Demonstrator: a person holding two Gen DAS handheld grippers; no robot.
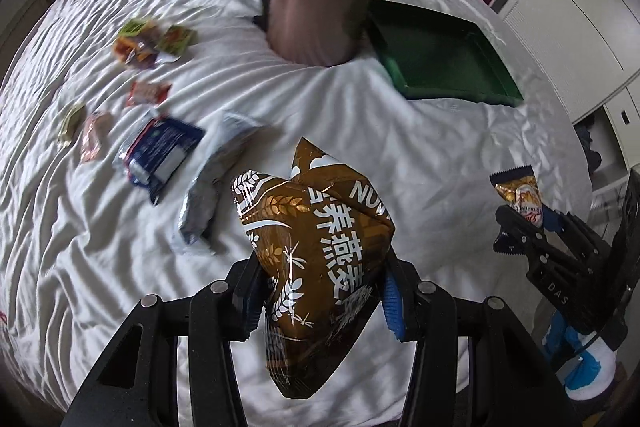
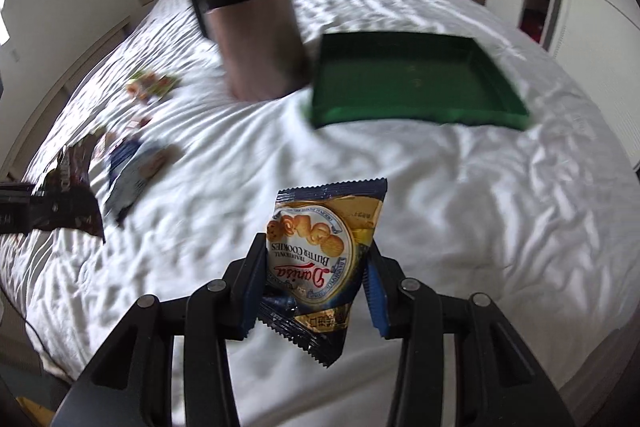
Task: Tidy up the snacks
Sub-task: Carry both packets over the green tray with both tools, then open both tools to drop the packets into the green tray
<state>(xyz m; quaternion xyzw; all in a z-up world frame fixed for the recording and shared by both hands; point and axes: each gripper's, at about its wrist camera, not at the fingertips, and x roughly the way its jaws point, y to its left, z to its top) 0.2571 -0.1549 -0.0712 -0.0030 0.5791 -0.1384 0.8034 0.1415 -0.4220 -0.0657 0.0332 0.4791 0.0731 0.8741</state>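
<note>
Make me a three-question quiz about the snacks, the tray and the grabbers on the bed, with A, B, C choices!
1. Where is the tray?
A. Right beside the jug on the bed
B. On the floor
C. On top of the jug

2. What colour is the tray?
A. Red
B. Green
C. Yellow

3. What is the right gripper doing?
A. Hanging open with nothing in it
B. Pinching the bedsheet
C. Holding a cookie pack

Answers:
1. A, the tray sits on the white sheet with the jug right next to it.
2. B, its walls and floor are dark green.
3. C, the pack of butter cookies sits between its pads, up off the bed; the left gripper holds a brown bag the same way.
</note>
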